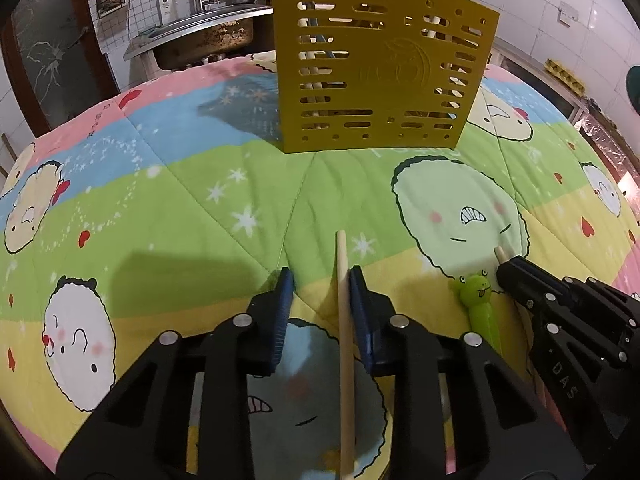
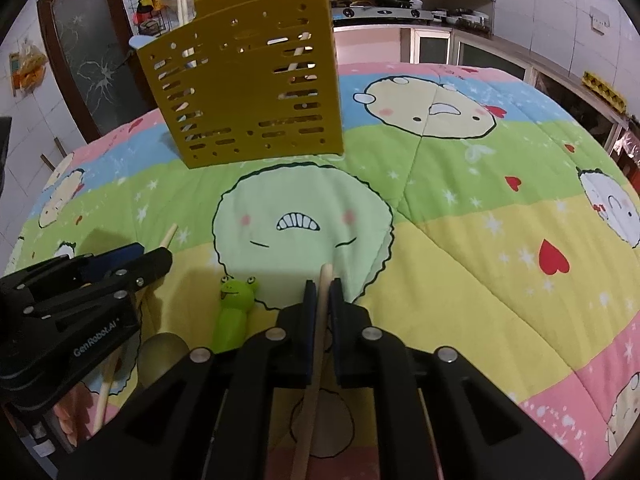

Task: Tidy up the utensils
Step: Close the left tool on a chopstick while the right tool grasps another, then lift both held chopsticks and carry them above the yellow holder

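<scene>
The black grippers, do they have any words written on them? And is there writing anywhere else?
"GenRobot.AI": white letters on the side of the black left gripper, right wrist view.
"DAS": faint letters on the black right gripper, left wrist view.
Yellow slotted plastic utensil holder: raised round emblem, unreadable.
Shelf bottle labels: too small.

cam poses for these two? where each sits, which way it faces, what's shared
Left wrist: on the left gripper, looking down along its jaws, open about a wooden stick, toward the yellow holder; right gripper at right edge.
Right wrist: on the right gripper, same downward tilt, jaws shut on a second wooden stick; left gripper at left edge.
Shared: holder, green frog utensil, cartoon quilt.
</scene>
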